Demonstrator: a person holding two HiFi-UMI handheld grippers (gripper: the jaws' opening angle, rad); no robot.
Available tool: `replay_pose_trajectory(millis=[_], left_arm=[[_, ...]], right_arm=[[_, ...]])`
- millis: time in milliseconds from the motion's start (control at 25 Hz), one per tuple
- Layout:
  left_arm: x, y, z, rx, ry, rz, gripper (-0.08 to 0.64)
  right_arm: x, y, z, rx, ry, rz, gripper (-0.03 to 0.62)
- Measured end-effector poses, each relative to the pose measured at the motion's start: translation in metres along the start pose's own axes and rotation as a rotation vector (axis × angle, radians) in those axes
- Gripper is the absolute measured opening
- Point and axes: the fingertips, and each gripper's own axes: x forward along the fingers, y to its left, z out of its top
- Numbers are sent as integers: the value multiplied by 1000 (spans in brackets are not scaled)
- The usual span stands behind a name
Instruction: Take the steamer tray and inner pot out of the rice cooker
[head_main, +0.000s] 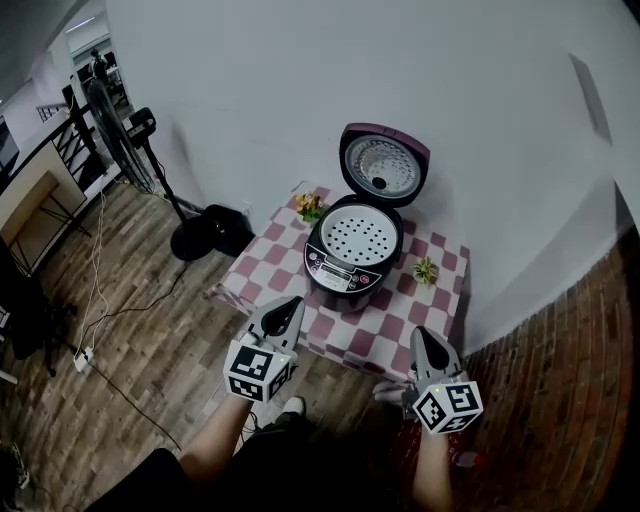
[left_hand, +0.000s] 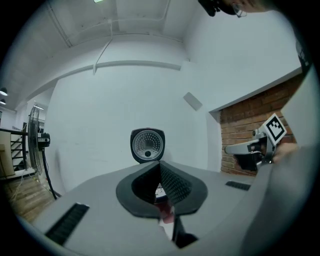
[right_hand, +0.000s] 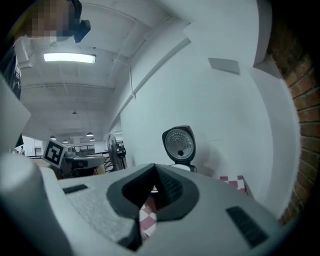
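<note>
Head view: rice cooker (head_main: 350, 262) sits on the checkered surface (head_main: 262, 262) by a white wall. Its lid (head_main: 384, 165) is up, so we can reach the steamer tray (head_main: 365, 235). The inner pot is probably hidden underneath. The left gripper (head_main: 290, 305) and right gripper (head_main: 426, 340) hang short of the surface, over the wood floor (head_main: 120, 360).

Left gripper view: jaws clenched, empty.

Right gripper view: also clenched, nothing held.

site: probably a lab or open office | evidence: ceiling light panel (right_hand: 69, 58), pedestal fan (left_hand: 34, 125), floor cables (head_main: 95, 290)
</note>
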Motion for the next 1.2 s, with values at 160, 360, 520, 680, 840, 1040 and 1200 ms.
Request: replay_pose_trajectory(millis=[160,360,520,680,840,1040,1200], left_arm=[[25,21,-3,-15,32,-31,3],[56,55,-8,-28,52,-57,3],[76,81,-12,-42,56,-73,3],[94,103,-14,-45,52,-108,3],[110,119,-18,-59,69,-124,3],[130,133,-28,-51,100,-105,3],[154,139,-36,-48,131,-71,3]], right_arm=[[30,-2,2,5,21,-18,2],[66,-7,0,9,43,-57,2],[94,-10,-3,-3,61,-92,2],[118,-12,-4,-8,67,-120,2],[138,-13,-9,-12,103,-132,2],[160,-28,-16,-12,155,-138,2],[181,-54,-26,-30,209,-139,2]])
